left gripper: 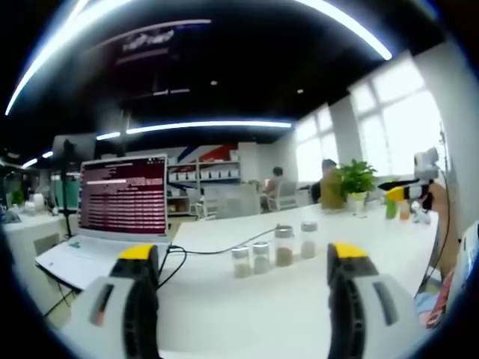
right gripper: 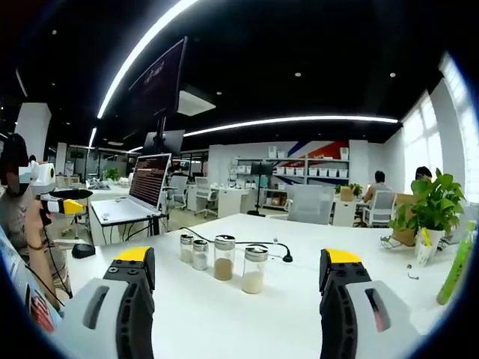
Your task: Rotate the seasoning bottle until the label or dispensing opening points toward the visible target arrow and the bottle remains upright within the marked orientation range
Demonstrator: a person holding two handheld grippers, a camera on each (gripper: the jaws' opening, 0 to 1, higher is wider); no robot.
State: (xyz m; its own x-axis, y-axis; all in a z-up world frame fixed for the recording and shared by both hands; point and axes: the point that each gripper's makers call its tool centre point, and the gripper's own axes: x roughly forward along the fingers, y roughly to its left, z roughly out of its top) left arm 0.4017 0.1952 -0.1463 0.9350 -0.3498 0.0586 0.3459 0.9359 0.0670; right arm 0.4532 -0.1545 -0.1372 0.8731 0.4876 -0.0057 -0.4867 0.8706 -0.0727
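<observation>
Left claw (left gripper: 243, 299) released, jaws wide apart with nothing between, low over the white surface (left gripper: 284, 314); right claw (right gripper: 236, 299) likewise spread and empty. Four seasoning bottles stand upright in a short row ahead of both claws, well apart from the tips, long axes vertical. In the right gripper view the row runs from two small bottles (right gripper: 193, 253) on the left to a taller brown-filled bottle (right gripper: 224, 258) and a pale-filled bottle (right gripper: 254, 270) nearest the jaws, roughly centred in the gap; right claw looks the nearer one, judged by size. In the left gripper view the same row (left gripper: 274, 250) sits between the jaws, slightly right of centre. No target arrow or marked range visible; which bottle is meant, cannot tell. A black cable (right gripper: 266, 245) trails behind the row, close to it. Farther: open laptop (left gripper: 123, 198), potted plant (right gripper: 432, 209), people seated at far desks, windows. Straight reach forward seems unobstructed.
</observation>
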